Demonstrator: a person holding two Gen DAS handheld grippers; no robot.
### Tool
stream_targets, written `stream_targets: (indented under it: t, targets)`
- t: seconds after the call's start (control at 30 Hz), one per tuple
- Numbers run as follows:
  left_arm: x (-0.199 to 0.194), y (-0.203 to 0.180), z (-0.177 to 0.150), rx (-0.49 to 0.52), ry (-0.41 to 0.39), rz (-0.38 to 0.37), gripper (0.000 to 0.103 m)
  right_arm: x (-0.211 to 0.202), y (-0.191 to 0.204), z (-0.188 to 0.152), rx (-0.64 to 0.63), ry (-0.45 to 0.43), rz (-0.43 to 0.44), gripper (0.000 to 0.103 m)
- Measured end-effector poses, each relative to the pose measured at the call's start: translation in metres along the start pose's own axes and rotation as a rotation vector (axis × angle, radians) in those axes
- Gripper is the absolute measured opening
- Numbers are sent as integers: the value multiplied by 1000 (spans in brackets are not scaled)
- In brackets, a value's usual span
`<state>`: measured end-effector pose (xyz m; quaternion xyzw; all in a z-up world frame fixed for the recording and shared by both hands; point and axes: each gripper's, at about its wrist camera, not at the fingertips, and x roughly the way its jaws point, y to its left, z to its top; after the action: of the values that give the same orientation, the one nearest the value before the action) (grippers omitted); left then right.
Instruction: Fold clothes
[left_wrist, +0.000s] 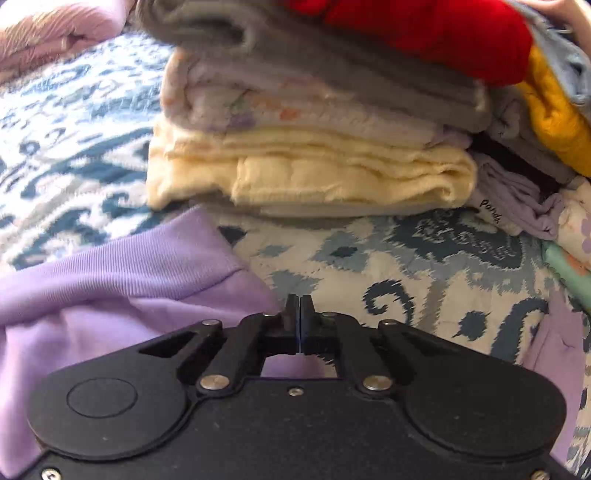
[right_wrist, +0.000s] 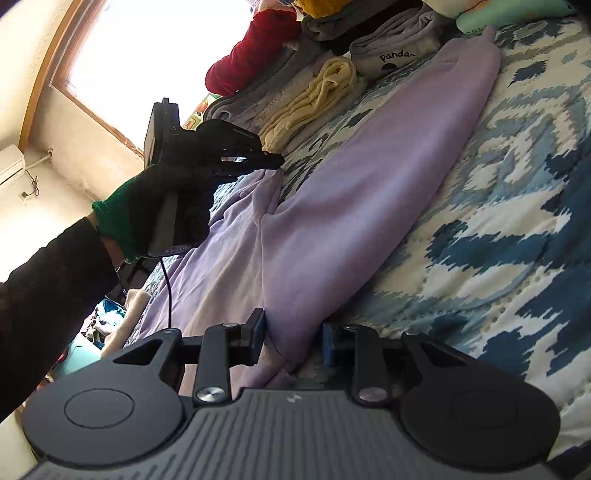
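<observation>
A lilac sweatshirt (right_wrist: 354, 192) lies spread on the patterned bedspread (right_wrist: 517, 221), one sleeve stretched toward the far pile. Its ribbed hem shows in the left wrist view (left_wrist: 122, 266). My left gripper (left_wrist: 300, 306) is shut with nothing visible between its tips, just above the bedspread beside the lilac fabric; it also shows in the right wrist view (right_wrist: 275, 160), held by a gloved hand. My right gripper (right_wrist: 293, 338) is open, its jaws standing either side of a fold of the lilac sweatshirt near its near edge.
A pile of folded clothes (left_wrist: 314, 166) stands on the bed ahead: cream, floral white, grey, red (left_wrist: 443, 40) and mustard pieces, with a grey "panda" garment (right_wrist: 395, 51) beside it. A window (right_wrist: 147, 55) is on the far wall.
</observation>
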<state>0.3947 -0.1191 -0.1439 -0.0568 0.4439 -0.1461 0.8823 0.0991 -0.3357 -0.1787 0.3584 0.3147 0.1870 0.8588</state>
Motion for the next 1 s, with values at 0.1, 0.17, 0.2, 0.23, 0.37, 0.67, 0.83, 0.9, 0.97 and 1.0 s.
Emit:
stream_targets:
  t: [0.1, 0.17, 0.2, 0.23, 0.37, 0.67, 0.83, 0.9, 0.97, 1.0]
  targets:
    - [-12, 9, 1, -45, -28, -89, 7, 0, 0, 0, 2, 1, 2, 30]
    - [-33, 13, 0, -39, -92, -120, 19, 0, 0, 1, 5, 1, 2, 30]
    - [-44, 17, -2, -47, -116, -138, 19, 0, 0, 1, 6, 2, 3, 30]
    - [-54, 20, -4, -47, -131, -141, 19, 0, -1, 1, 7, 2, 4, 30]
    - [-74, 18, -24, 0, -128, -124, 19, 0, -1, 0, 4, 2, 3, 30]
    - [-68, 6, -40, 32, -96, -96, 19, 3, 2, 0, 6, -9, -6, 30]
    - [-103, -13, -78, 67, -96, -152, 23, 2, 1, 1, -2, -8, -1, 30]
    - [-77, -24, -96, 124, 29, -108, 32, 2, 1, 1, -3, -7, -1, 30]
    - [-81, -40, -102, 192, 19, -52, 32, 1, 4, 0, -5, -9, -12, 30]
    - [-91, -51, -102, 210, -10, -61, 33, 0, 6, -1, -9, -10, -19, 30]
